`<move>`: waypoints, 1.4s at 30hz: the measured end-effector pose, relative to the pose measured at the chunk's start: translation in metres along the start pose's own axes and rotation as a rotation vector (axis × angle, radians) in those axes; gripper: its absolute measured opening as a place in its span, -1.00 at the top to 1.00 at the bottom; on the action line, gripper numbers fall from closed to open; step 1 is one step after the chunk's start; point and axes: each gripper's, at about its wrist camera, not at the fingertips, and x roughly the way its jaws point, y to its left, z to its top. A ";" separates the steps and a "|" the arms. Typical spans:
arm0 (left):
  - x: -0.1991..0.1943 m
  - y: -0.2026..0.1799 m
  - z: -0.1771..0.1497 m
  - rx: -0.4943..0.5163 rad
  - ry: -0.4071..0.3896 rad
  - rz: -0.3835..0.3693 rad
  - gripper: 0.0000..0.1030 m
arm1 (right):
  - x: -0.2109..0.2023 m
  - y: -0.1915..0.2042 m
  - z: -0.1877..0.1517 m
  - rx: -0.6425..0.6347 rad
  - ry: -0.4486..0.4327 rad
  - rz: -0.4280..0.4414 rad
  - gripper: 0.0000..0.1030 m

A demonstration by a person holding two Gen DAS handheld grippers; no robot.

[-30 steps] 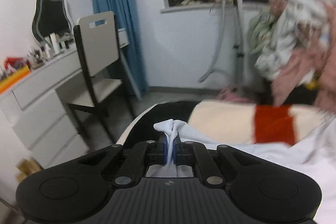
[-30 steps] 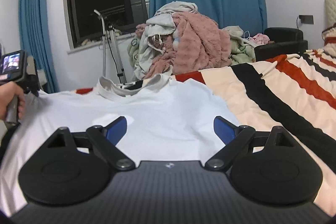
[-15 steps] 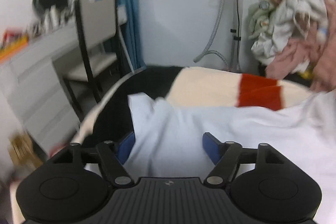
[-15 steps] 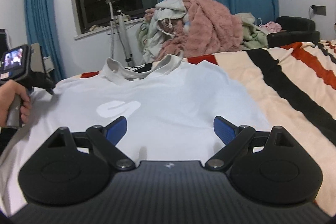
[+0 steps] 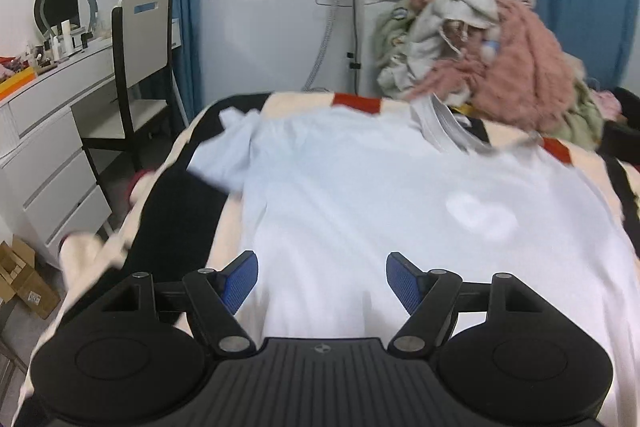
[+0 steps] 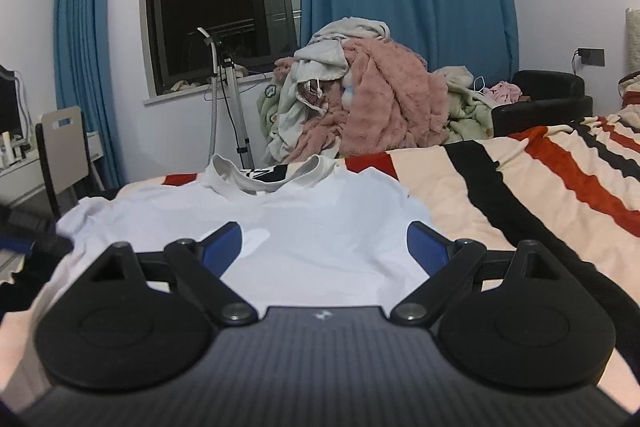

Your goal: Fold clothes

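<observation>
A smooth white T-shirt (image 6: 320,223) is spread flat on the striped fleecy blanket (image 6: 520,187); both grippers (image 5: 322,277) (image 6: 325,247) are held wide apart, empty.

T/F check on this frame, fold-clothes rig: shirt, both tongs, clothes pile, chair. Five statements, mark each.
1. The white T-shirt lies spread flat on the striped bedspread. True.
2. The left tongs are clamped on a sleeve. False: their jaws stand apart over the shirt with no cloth pinched between them.
3. The right tongs are open and hold nothing. True.
4. The clothes pile sits on the chair. False: the pile is heaped past the bed's far edge under the blue curtain; the chair stands at the desk and, as far as the frame shows, has no clothes on it.
5. The shirt's collar points toward the window side. True.
</observation>
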 end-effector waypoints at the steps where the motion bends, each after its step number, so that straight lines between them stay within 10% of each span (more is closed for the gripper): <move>1: -0.010 0.001 -0.013 0.022 0.004 -0.001 -0.42 | -0.006 -0.001 0.001 0.008 0.009 0.005 -0.76; 14: -0.111 0.023 -0.108 0.042 -0.062 -0.094 -0.42 | -0.070 0.005 -0.006 0.034 0.082 0.054 -0.76; 42: -0.084 -0.006 -0.133 0.189 0.145 -0.234 -0.15 | -0.049 -0.024 -0.009 0.186 0.205 0.026 -0.76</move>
